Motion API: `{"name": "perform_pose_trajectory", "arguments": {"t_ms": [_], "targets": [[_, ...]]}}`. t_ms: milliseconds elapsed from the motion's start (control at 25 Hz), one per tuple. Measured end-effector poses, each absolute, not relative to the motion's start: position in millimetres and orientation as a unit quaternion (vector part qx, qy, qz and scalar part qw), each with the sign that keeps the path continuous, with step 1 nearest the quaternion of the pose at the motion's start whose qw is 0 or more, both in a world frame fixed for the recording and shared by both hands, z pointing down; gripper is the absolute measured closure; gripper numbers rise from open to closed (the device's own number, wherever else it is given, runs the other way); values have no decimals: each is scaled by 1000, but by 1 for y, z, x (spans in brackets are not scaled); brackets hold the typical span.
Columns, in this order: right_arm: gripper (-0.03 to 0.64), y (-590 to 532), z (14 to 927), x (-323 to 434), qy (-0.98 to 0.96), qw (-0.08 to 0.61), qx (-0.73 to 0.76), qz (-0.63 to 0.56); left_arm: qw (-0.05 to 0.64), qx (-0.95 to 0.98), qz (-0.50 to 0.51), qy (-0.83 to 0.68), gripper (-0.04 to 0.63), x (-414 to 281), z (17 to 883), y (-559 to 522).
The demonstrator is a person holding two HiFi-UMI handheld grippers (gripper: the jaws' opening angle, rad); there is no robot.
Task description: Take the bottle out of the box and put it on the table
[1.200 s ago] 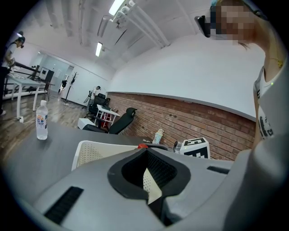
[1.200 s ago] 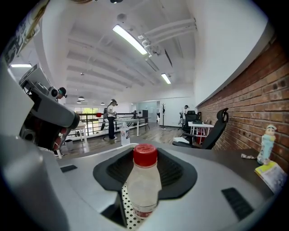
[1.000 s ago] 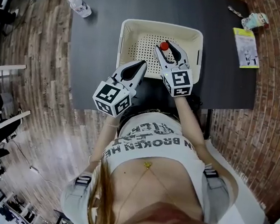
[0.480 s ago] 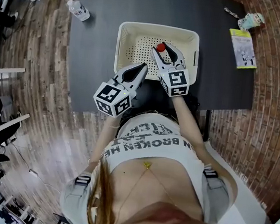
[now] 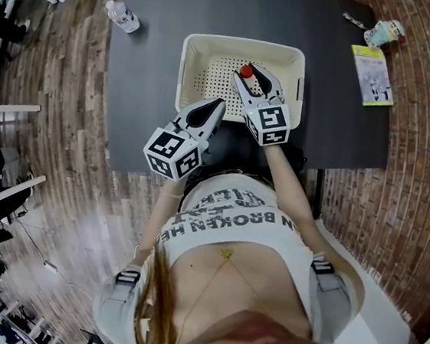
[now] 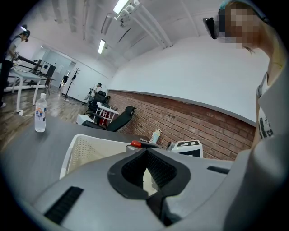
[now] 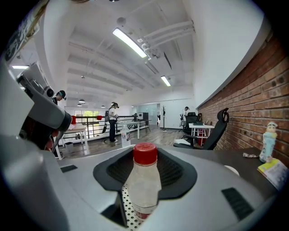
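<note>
A clear plastic bottle (image 5: 246, 71) with a red cap stands upright between the jaws of my right gripper (image 5: 256, 86), which is shut on it over the cream perforated box (image 5: 189, 72). In the right gripper view the bottle (image 7: 144, 185) fills the gap between the black pads, with the box's holed floor below it. My left gripper (image 5: 206, 111) hangs at the box's near left corner, shut with nothing in it. The left gripper view shows the box (image 6: 88, 149) and the red cap (image 6: 135, 144) beyond its jaws.
The box sits on a dark table (image 5: 144, 82). A second water bottle (image 5: 121, 16) stands at the table's far left corner. A yellow booklet (image 5: 373, 73) and a small figurine bottle (image 5: 391, 30) lie at the far right. A brick wall runs along the right.
Only the head view has shifted a little. Both grippers and the held bottle keep their places over the box.
</note>
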State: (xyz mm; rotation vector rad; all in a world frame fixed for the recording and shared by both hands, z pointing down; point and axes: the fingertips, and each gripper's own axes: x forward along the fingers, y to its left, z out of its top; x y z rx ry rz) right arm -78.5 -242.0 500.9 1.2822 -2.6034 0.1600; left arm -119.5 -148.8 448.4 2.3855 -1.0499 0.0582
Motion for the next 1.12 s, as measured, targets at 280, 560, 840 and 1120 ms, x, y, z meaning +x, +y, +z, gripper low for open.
{"name": "perform_pose_trajectory", "arguments": {"t_ms": [280,560,840,1120], "targets": [[462,-234,498,-81,-899,143,410,53,262,876,20,-405,592,-122,446,-141],[462,-226,454,-80,-917,116,380,39,260,870,16,-419,592,-125,444,-134],[462,-217,381,-81,-937,101,334,20,260,861,17,-436,592,-130,449,-130],[462,-213,323,-75,-944,86,318,10,264,858,20,-440,592,-130,455,-124]]}}
